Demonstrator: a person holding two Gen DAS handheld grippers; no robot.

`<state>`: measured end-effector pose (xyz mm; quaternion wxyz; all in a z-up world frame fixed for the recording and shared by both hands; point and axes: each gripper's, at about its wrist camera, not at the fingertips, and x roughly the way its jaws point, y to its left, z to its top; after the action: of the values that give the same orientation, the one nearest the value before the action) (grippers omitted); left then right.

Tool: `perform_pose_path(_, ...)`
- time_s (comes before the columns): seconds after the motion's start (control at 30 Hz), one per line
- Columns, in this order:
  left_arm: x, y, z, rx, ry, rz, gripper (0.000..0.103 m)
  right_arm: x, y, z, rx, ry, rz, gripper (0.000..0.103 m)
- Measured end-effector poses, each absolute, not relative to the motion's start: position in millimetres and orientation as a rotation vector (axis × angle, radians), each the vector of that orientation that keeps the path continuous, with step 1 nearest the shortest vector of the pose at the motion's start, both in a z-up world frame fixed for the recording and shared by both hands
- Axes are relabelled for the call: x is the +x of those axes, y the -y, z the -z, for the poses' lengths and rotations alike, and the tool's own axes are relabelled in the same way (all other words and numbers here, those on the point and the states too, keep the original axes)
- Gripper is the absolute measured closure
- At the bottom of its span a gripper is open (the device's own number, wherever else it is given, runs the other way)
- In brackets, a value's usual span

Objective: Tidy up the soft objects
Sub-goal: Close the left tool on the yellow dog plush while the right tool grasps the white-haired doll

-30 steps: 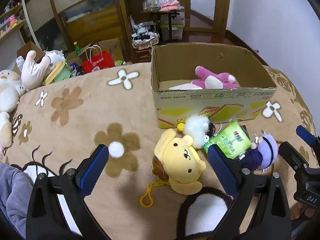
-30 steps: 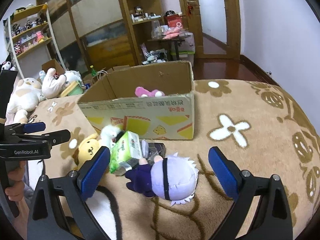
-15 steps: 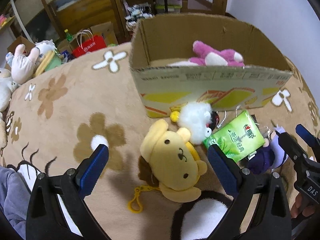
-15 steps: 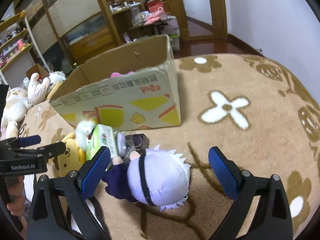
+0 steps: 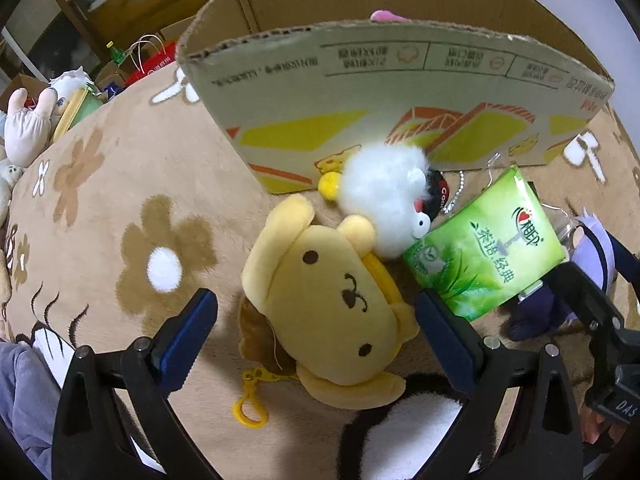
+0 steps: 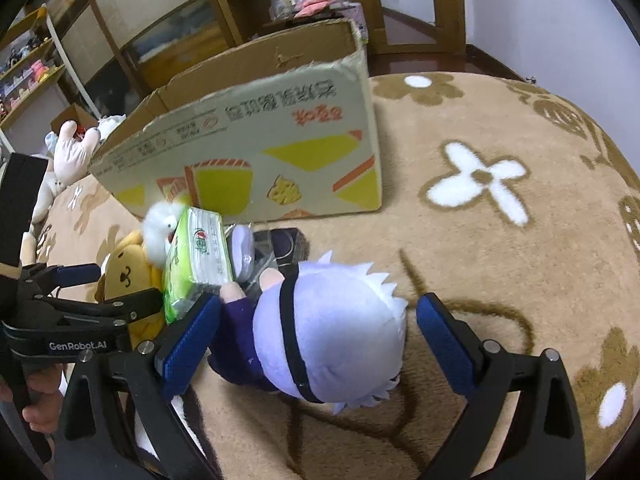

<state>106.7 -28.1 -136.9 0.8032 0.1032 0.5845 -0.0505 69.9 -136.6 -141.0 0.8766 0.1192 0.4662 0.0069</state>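
Note:
A yellow dog plush point(image 5: 332, 300) lies on the brown flowered blanket in front of a cardboard box point(image 5: 400, 92). My left gripper point(image 5: 316, 340) is open, its fingers on either side of the yellow plush. A white fluffy plush point(image 5: 384, 196) and a green tissue pack point(image 5: 484, 256) lie beside it. My right gripper point(image 6: 318, 344) is open around a doll with a pale purple head point(image 6: 328, 328); this doll also shows in the left wrist view point(image 5: 588, 256). A pink plush point(image 5: 386, 16) just shows over the box rim.
Large plush toys point(image 5: 28, 128) lie at the blanket's far left edge, beside a red bag point(image 5: 152, 64) on the floor. Wooden shelves point(image 6: 248, 8) and a doorway stand behind the box. The blanket point(image 6: 500, 208) stretches right of the box.
Both grippers have moved forward and down. The yellow plush now sits between the left fingers, and the purple doll between the right fingers. Both stay open.

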Motion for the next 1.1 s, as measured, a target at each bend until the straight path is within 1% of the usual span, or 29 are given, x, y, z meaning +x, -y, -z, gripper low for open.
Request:
perform_pose_path(0.2,108,26,140,0.208,-1.255,0.116,0.006,71,138,148,0.284,-1.0,-0.032,0.001)
perform_pose_path(0.23,108,25,140,0.197,-1.26,0.122,0.011,72,138,148,0.288,-1.003,-0.036,0.003)
perform_pose_path(0.33,110,20,145,0.153,-1.288,0.157,0.02,73,137,149,0.297,-1.009,-0.06,0.011)
perform_pose_path(0.4,110,20,146,0.168,-1.288,0.154,0.02,72,135,151,0.302,-1.011,-0.08,0.016)
perform_pose_path(0.47,110,22,146,0.182,-1.285,0.155,0.021,72,132,151,0.297,-1.008,-0.098,0.016)
perform_pose_path(0.6,108,22,145,0.19,-1.274,0.156,0.025,71,134,151,0.307,-1.0,-0.102,0.02)
perform_pose_path(0.77,103,22,141,0.189,-1.255,0.152,0.027,69,135,150,0.303,-0.993,-0.095,0.021)
perform_pose_path(0.97,95,23,138,0.19,-1.248,0.141,0.029,66,133,145,0.269,-0.986,-0.084,0.027)
perform_pose_path(1.1,87,27,132,0.194,-1.235,0.144,0.035,62,134,143,0.265,-0.979,-0.073,0.031)
